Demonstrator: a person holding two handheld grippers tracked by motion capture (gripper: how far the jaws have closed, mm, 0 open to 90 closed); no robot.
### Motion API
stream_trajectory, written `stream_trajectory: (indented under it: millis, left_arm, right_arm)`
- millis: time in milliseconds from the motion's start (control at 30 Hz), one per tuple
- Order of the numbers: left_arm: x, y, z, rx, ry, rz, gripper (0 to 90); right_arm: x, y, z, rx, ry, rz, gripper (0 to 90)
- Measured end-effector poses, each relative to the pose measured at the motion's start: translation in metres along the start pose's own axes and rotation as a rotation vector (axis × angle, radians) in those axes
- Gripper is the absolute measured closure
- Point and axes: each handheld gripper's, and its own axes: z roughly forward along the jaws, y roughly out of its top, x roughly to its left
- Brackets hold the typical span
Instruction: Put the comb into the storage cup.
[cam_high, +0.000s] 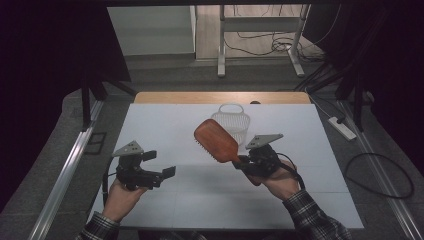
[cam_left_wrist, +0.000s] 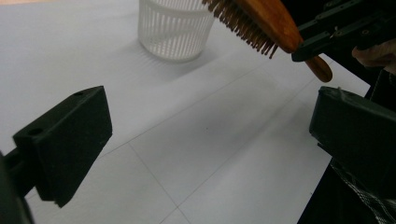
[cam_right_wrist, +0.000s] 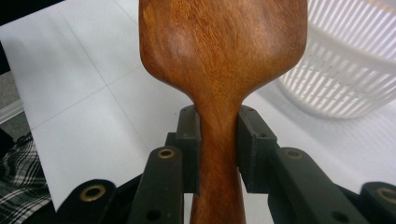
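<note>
While the room around it is pretty dark, the desk itself is a big white sheet with faint seam lines, and a strip of bare wood shows along its far edge. Past that edge there's grey floor, the metal legs of another stand, a tangle of cables, and a power strip lying on the floor off to the right. Dark curtains hang on both sides.

Counting stuff: one brush, one white slatted basket, two hand-held grippers, two hands coming in from the bottom with plaid sleeves.

The brush is wooden, paddle type, held up off the desk in the right hand-held gripper. In the right gripper view the jaws are clamped on the narrow neck of the handle, one pad on each side of it. Its long axis runs on a slant: handle end down by the right hand, paddle head up and away toward the far left, just in front of the basket as the high view has it. The smooth wooden back faces up, and the left gripper view shows the bristles facing down toward the desk.

The left hand-held gripper is at the near left above the desk, jaws spread wide with nothing between them, pointing toward the middle.
</note>
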Motion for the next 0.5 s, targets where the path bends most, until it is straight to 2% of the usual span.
stream_trajectory:
  millis: [167,500]
  left_arm:
    - [0.001,0.005,0.007,0.012,-0.020,0.011,0.0]
    - [0.004,0.015,0.019,0.026,-0.054,0.018,0.0]
  right_arm:
    - [0.000,-0.001,-0.007,-0.029,-0.011,0.002,72.3]
    - [0.001,-0.003,-0.012,-0.053,-0.024,0.006,72.3]
